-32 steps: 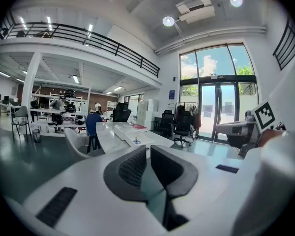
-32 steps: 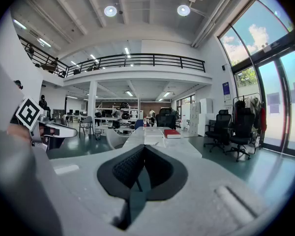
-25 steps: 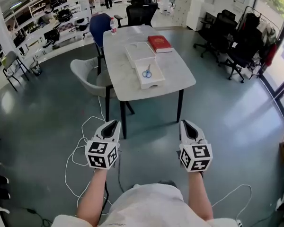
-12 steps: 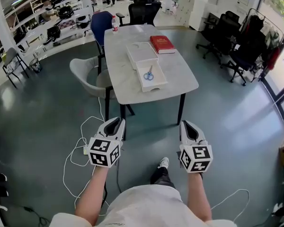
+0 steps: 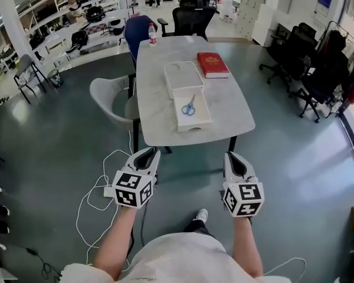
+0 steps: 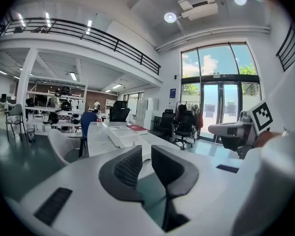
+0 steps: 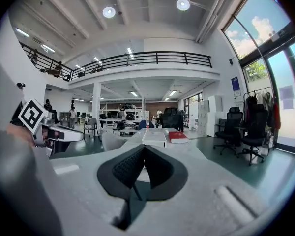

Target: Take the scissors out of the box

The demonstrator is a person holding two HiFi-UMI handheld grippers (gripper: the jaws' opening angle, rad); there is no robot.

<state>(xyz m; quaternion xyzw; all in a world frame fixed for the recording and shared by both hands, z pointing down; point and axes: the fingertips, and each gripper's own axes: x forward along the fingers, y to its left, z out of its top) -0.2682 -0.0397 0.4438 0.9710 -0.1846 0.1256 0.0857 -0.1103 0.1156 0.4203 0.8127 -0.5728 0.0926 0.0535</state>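
Blue-handled scissors lie in an open white box on the white table, seen in the head view. The box's lid lies just behind it. Both grippers hang in the air well short of the table's near edge, and neither holds anything. My left gripper shows a narrow gap between its jaws. My right gripper has its jaw tips together. In both gripper views the box is far ahead, and the scissors inside are hidden.
A red book lies right of the lid, and a bottle stands at the table's far end. A grey chair is at the table's left side, and white cable loops on the floor. Black office chairs stand at right.
The table and box have come closer and sit lower in the head view as the person walks toward them. Both grippers keep the same pose.
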